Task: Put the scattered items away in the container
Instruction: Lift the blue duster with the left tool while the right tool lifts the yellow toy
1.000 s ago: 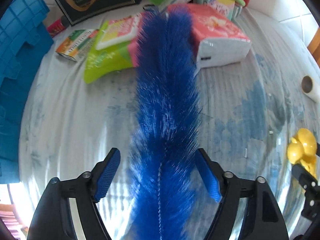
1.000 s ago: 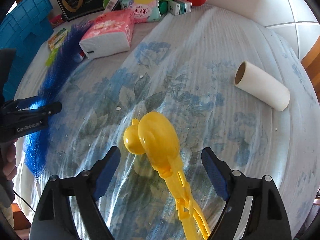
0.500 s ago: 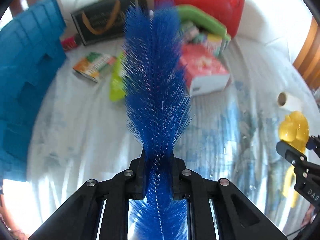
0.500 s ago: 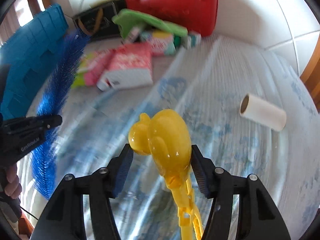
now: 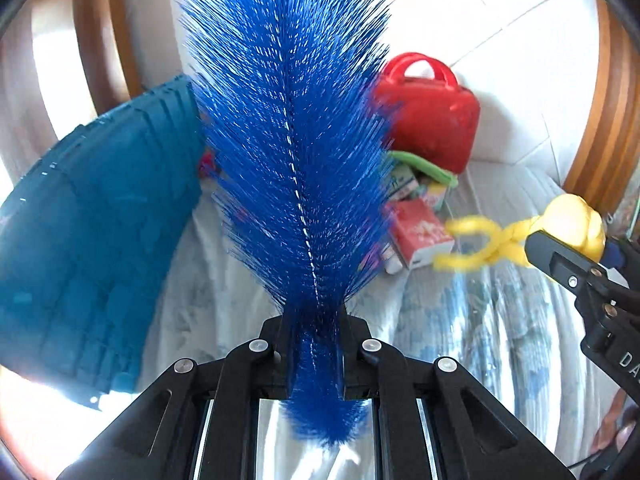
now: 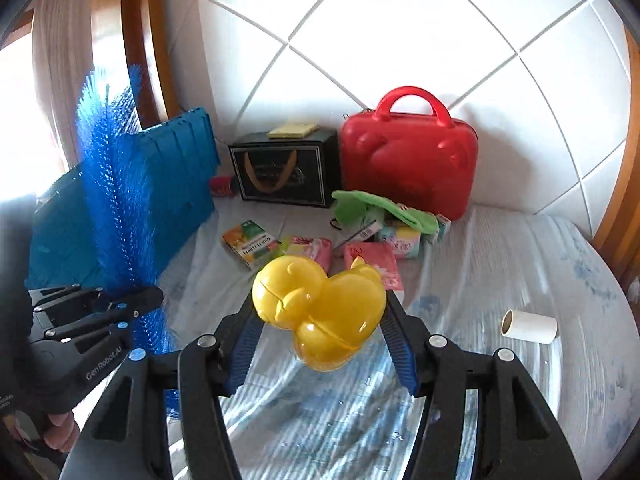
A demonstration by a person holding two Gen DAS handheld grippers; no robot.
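Floral bedsheet (image 6: pixel 500 264) meets a white tiled wall (image 6: pixel 400 32).

Daylight enters from the window at left, blowing out the lower-left corner in both views, w/ glare streaks on the glossy bed cover (image 6: pixel 500 256). Fisheye distortion bends the wall tile lines (image 6: pixel 400 56) and darkens the frame corners. Left wrist view: motion blur on the yellow duck tongs (image 5: pixel 520 236) and background clutter; right wrist view mostly sharp.

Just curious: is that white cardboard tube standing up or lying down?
Lying down. The tube rests on its side on the bedsheet, its open end facing sideways, away from both grippers.
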